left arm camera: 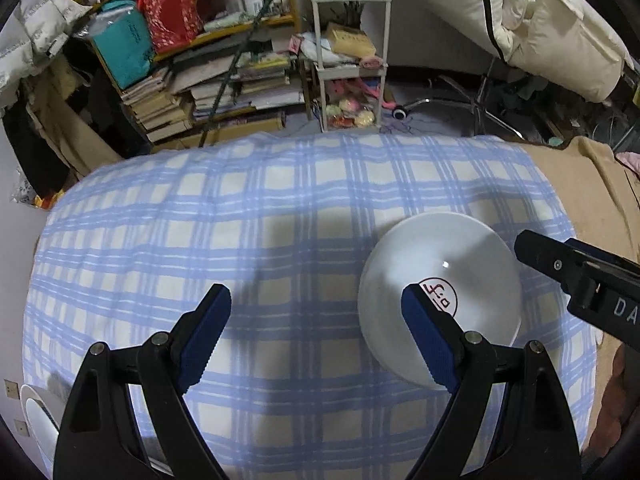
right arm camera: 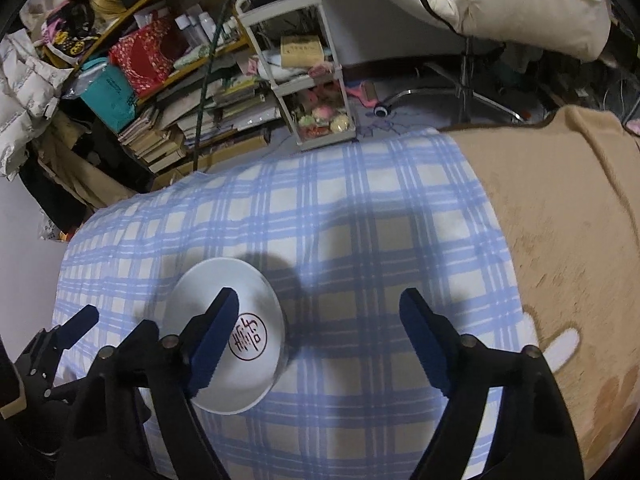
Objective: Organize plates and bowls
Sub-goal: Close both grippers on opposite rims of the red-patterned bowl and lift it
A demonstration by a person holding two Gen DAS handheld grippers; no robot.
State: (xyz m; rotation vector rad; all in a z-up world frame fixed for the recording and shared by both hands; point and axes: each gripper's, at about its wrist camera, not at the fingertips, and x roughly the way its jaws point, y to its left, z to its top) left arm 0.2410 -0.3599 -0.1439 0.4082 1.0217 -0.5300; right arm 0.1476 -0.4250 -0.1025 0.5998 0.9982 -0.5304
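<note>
The white bowl (left arm camera: 436, 280) with a red seal mark sits upright on the blue plaid blanket (left arm camera: 248, 216), toward its near edge, between the left gripper (left arm camera: 316, 304) and right gripper (right arm camera: 320, 312), both spread wide and empty, seemingly poised to take its rim.

A white ceramic bowl with a red circular mark (left arm camera: 440, 280) sits on the blue-and-white checked blanket (left arm camera: 280, 208). Relative to the bowl, the tan fleece blanket (right arm camera: 560, 208) lies to the right, the grey plastic trolley (left arm camera: 350, 52) stands behind on the floor, and the cluttered wooden bookshelf (left arm camera: 208, 60) behind-left. Another white dish (left arm camera: 38, 420), perhaps, lies far left.
</note>
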